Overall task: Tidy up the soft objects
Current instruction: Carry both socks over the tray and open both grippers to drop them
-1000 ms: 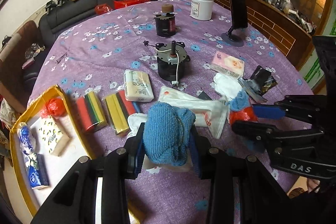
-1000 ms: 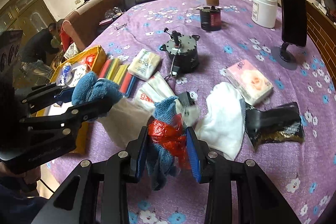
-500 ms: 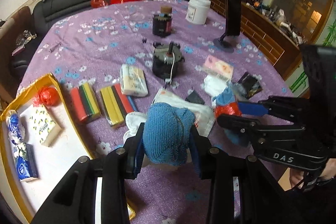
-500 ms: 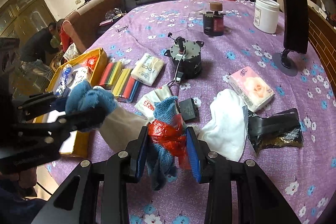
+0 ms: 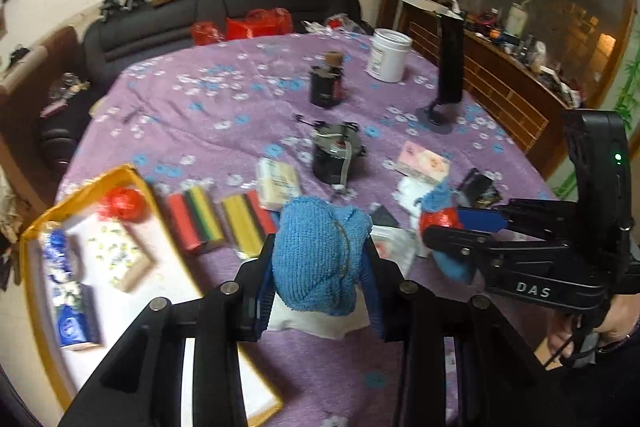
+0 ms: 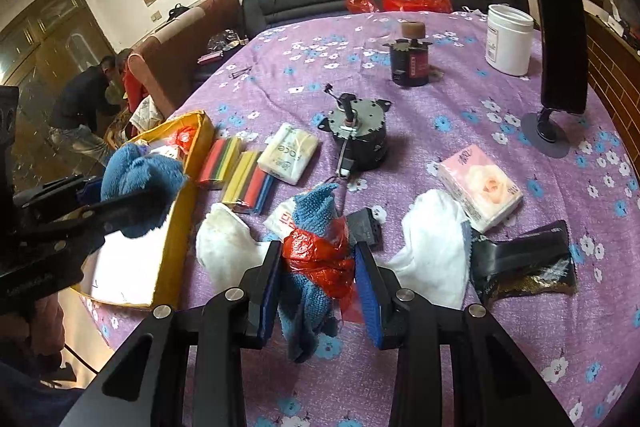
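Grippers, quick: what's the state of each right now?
Left gripper: closed on a blue knitted cloth.
Right gripper: closed on a blue cloth with red plastic.

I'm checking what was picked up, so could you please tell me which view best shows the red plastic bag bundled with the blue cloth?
The right wrist view: the red plastic bag sits close and sharp between the right hand-held gripper fingers. The left wrist view shows it small, side-on and partly hidden by that gripper.

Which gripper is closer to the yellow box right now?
Left. The left gripper, shut on a blue cloth, hangs at the yellow box's near wall. The right gripper, clamping a red-wrapped cloth, sits further right, over the table.
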